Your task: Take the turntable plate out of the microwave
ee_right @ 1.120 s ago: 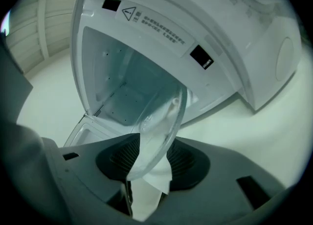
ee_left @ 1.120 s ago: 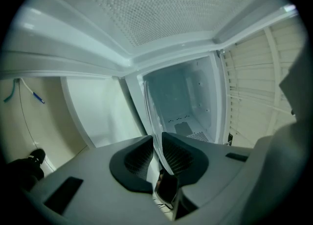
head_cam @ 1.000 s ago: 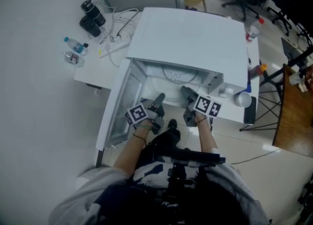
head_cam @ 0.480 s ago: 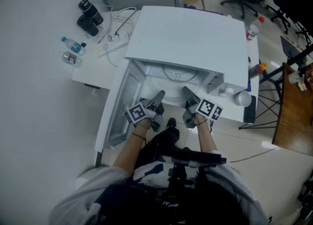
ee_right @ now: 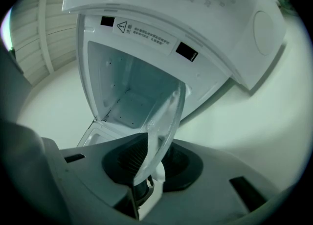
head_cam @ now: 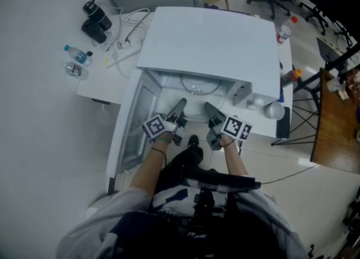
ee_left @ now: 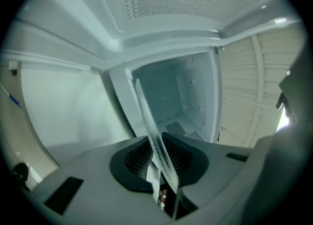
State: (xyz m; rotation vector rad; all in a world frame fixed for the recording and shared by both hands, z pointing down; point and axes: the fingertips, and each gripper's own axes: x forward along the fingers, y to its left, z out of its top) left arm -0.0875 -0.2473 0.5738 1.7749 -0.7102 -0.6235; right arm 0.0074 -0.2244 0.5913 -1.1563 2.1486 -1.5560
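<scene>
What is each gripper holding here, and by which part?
Both hold the glass turntable plate by its rim: the left gripper is closing on the left side, and the right gripper is clamped on the right side.

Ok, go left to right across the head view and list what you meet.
water bottle → power strip → left gripper, jaws closing on the glass plate, which comes next → right gripper → white cup → wooden desk

One microwave (head_cam: 214,44), one glass turntable plate (ee_right: 164,121), two clear water bottles (head_cam: 77,55) (head_cam: 73,70), and one white power strip (head_cam: 126,53).
</scene>
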